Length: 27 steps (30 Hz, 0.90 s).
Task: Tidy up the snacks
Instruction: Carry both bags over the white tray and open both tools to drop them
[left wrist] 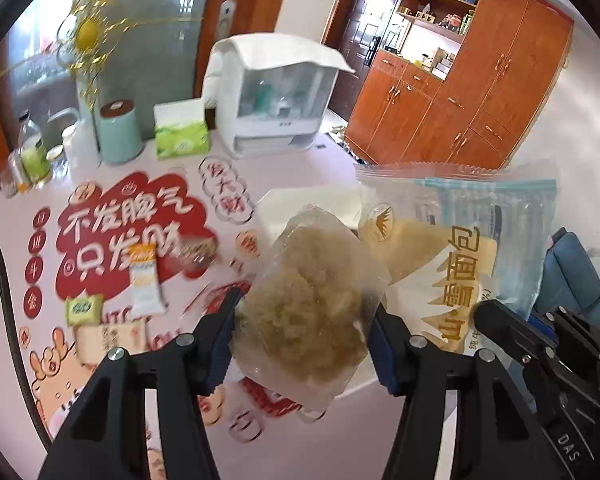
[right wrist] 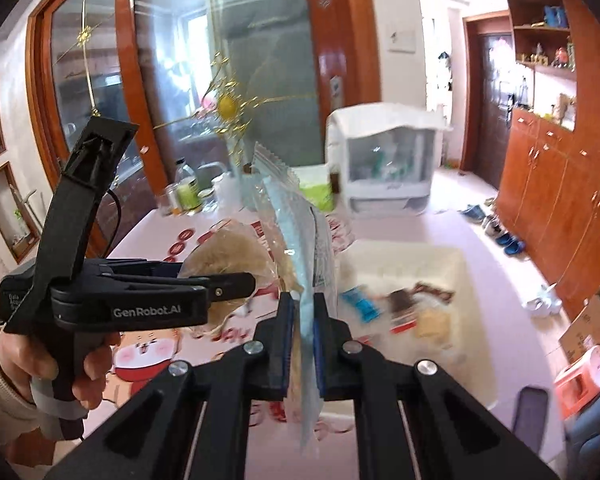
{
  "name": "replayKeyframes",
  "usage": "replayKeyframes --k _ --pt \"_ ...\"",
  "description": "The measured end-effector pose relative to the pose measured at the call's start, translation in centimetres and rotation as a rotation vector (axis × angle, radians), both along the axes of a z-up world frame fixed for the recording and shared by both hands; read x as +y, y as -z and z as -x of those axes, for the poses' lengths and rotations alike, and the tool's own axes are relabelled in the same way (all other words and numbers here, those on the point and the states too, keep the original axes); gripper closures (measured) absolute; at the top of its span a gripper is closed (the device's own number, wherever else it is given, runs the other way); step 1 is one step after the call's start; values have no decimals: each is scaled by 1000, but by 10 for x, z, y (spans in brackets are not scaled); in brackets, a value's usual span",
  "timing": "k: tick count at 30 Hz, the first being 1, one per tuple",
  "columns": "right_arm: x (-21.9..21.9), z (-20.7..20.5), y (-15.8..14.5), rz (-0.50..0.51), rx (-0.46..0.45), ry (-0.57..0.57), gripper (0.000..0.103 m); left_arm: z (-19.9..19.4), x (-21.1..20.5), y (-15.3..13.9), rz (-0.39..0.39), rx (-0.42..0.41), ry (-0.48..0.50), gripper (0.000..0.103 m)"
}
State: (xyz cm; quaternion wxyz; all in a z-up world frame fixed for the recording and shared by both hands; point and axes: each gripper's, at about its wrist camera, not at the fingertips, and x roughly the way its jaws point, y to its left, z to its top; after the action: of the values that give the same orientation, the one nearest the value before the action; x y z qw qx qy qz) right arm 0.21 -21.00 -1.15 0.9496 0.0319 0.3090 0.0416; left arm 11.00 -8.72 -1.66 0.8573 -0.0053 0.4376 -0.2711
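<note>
The left gripper (left wrist: 304, 320) pinched a snack bag; the right gripper (right wrist: 302, 312) was squeezed shut on another — both tipped down.

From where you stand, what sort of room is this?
Most likely a home dining area beside the entrance. An orange-brown wooden cabinet wall with open shelves of ornaments, shoes scattered on the floor near a dark front door, and a table with a red cartoon-printed cover all point to that.

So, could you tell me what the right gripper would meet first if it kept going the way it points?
Probably the white bin with snacks in it, below and ahead of the right gripper, which is shut on a bread packet; depth is unclear.
</note>
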Motion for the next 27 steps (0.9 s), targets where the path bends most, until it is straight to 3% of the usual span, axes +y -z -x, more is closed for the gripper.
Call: replayKeyframes --k 7,15,17,19,21,23,25,27 --pt "-61 -21 -8 16 -20 49 94 -18 -76 -1 -59 -40 -36 46" --pt "-117 -59 9 -46 55 96 95 -43 -134 22 -117 -29 -41 45" --pt "-123 -68 18 -42 78 94 95 -47 -141 31 -158 -18 -44 36" --pt "-125 -74 25 -14 101 98 94 -46 -143 38 -192 -18 -68 19" --pt "-126 -79 33 -10 142 88 90 -45 -137 41 -208 -23 -90 14" --pt "-128 -81 41 -18 165 88 73 -45 -132 45 -221 -12 -105 14" --pt "-127 -80 49 -23 186 92 63 -44 -126 47 -225 3 -119 14" --pt "-126 -80 54 -32 199 86 60 -42 -117 48 -219 13 -140 14"
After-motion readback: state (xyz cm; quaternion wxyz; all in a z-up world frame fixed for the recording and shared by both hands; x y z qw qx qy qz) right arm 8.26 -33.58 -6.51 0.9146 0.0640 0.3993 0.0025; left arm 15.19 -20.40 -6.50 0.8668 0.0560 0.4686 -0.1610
